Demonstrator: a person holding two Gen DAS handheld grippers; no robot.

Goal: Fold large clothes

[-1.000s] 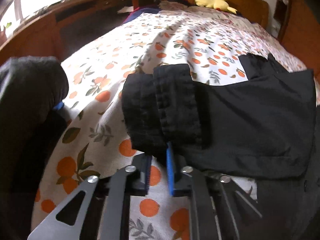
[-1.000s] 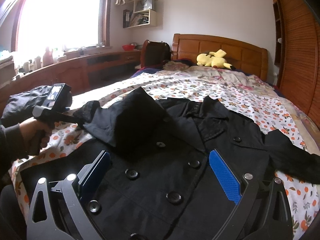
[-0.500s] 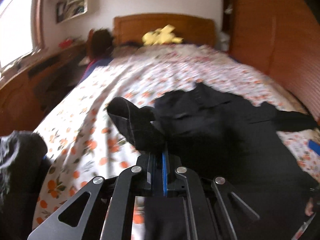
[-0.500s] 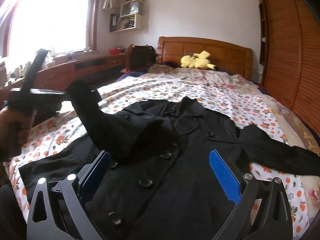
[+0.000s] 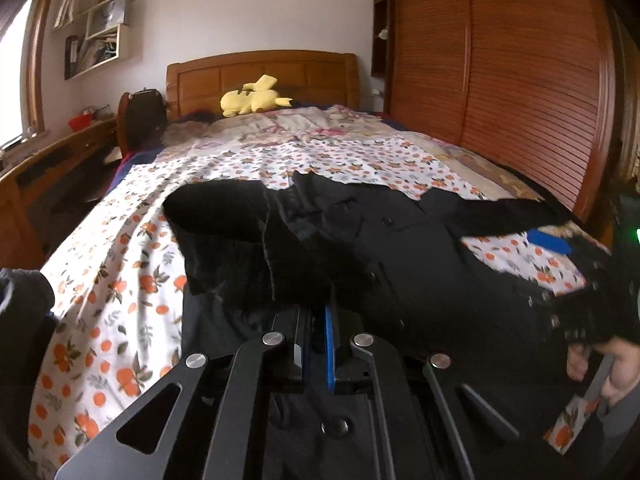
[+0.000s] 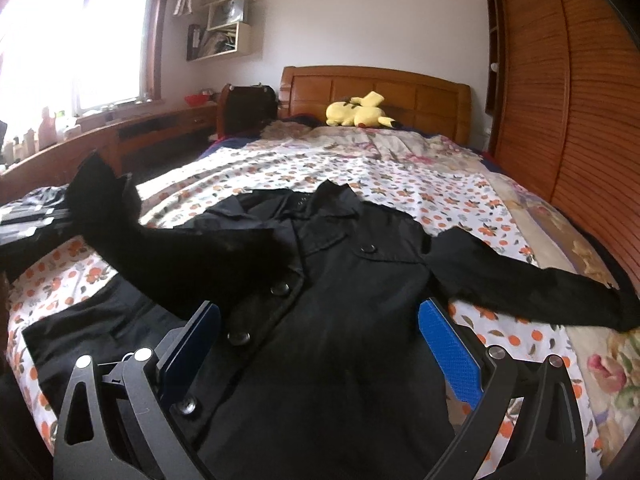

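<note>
I am looking along both grippers at a bed (image 6: 420, 184) covered by a white sheet printed with oranges. A black buttoned coat (image 6: 340, 320) lies face up on the half of the bed nearest me, collar toward the wooden headboard (image 6: 376, 88) and hem at the near edge.

My left gripper (image 5: 320, 312) has its jaws pressed together on the cuff of the coat's left sleeve (image 6: 180, 256). The sleeve is lifted off the sheet and drawn from the bed's left edge across the coat's chest; in the left wrist view the black cuff bunches up just above the pinched fingers.

My right gripper (image 6: 320, 344) hovers over the coat's lower front with its jaws spread wide and nothing between the blue pads (image 6: 448, 344). In the left wrist view the hand (image 5: 600, 364) holding it shows at the far right.

The coat's other sleeve (image 6: 540, 292) lies flat, stretched toward the bed's right edge. A yellow plush toy (image 6: 356, 114) rests at the head of the bed against the headboard.
</note>
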